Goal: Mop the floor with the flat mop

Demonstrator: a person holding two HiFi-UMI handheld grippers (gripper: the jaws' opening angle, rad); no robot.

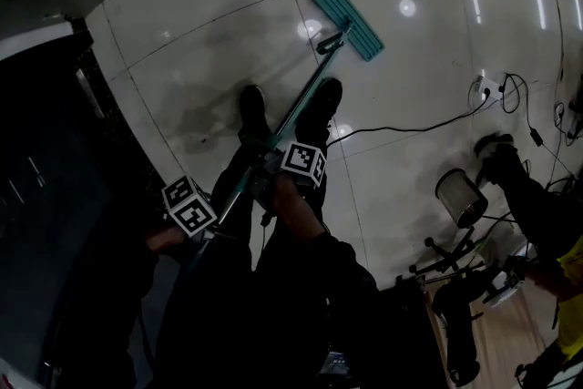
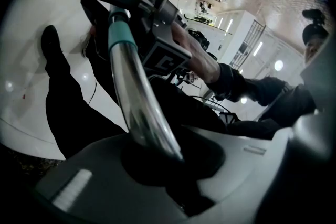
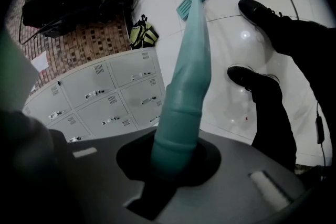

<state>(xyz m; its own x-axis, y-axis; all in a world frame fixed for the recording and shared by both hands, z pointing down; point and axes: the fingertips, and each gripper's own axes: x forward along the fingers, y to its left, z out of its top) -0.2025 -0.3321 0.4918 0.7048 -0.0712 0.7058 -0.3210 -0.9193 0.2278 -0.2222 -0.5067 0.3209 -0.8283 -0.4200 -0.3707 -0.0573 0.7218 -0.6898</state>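
The mop handle (image 1: 305, 96) is clenched by the jaws of the left gripper (image 2: 157, 152) and right gripper (image 3: 176, 162). The mop head (image 1: 348, 21) is laid flat beyond the shoes (image 1: 253, 109). Mopping is judged under way, with much floor (image 1: 209, 23) left.

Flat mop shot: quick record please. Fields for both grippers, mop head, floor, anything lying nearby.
left gripper: shut on mop pole, metal section, upper end
right gripper: shut on mop pole, teal section, nearer the head
mop head: teal, flat on floor, ahead of shoes
floor: glossy white tile, dull smears by shoes
cable: black, lies on floor right of shoes
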